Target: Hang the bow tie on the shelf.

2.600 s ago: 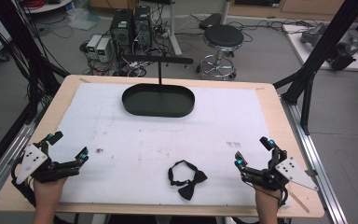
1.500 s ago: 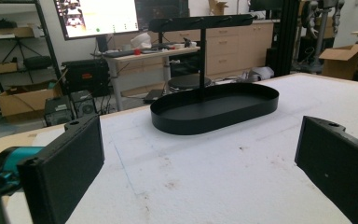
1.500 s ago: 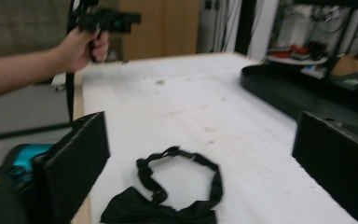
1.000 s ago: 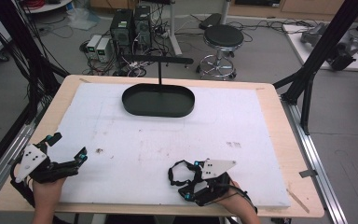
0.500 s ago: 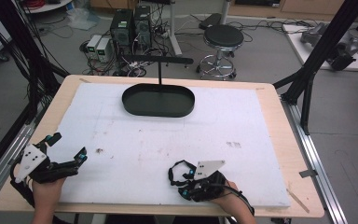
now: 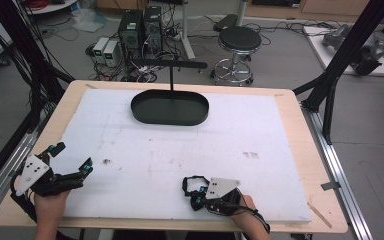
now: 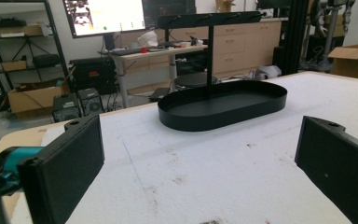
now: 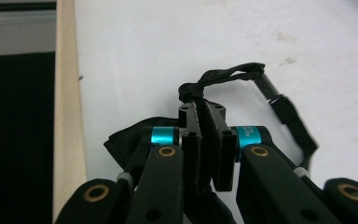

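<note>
Right gripper view has our right gripper (image 8: 204, 140) pinched on the black bow tie (image 8: 223, 77) near the table's (image 6: 290, 107) front edge, left gripper (image 6: 70, 165) idle and agape; lifting seemingly comes next.

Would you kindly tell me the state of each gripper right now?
Left gripper: open, jaws wide apart, holding nothing.
Right gripper: shut on the black bow tie, near the table's front edge.
</note>
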Motion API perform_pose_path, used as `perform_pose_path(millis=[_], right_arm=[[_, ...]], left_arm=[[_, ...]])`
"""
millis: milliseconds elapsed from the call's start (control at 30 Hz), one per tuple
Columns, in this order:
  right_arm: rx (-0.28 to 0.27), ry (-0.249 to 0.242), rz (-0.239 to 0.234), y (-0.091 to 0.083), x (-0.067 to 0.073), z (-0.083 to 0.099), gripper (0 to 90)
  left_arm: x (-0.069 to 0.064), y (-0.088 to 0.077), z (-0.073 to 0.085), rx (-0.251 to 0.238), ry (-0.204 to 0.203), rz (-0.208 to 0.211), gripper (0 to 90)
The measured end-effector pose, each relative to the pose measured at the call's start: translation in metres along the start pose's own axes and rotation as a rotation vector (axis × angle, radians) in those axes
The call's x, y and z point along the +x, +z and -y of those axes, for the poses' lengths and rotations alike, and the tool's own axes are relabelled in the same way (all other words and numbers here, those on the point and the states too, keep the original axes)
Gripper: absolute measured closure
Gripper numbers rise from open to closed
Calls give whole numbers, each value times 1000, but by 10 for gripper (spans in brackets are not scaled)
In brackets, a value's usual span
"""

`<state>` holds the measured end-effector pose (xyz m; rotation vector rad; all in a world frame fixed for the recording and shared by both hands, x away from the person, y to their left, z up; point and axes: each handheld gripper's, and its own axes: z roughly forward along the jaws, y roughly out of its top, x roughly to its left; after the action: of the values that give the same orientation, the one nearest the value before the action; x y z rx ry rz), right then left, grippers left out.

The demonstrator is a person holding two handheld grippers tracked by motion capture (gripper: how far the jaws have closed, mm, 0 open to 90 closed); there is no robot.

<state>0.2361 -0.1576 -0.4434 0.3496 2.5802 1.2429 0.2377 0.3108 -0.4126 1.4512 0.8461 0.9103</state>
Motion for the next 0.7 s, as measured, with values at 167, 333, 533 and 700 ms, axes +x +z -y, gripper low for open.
perform_pose_path(millis=[167,333,533,700], right_arm=[[-89,-11,66,-11,-4,-7,849],[-158,-2,106,-21,-12,-16,848],[-290,4,207,-38,-31,-40,842],[-373,22,287,-49,-44,-57,842]], left_arm=[[0,0,0,3,1,0,17],[-1,1,1,2,0,1,17],[-1,1,1,3,2,2,17],[-1,1,1,1,2,1,17]])
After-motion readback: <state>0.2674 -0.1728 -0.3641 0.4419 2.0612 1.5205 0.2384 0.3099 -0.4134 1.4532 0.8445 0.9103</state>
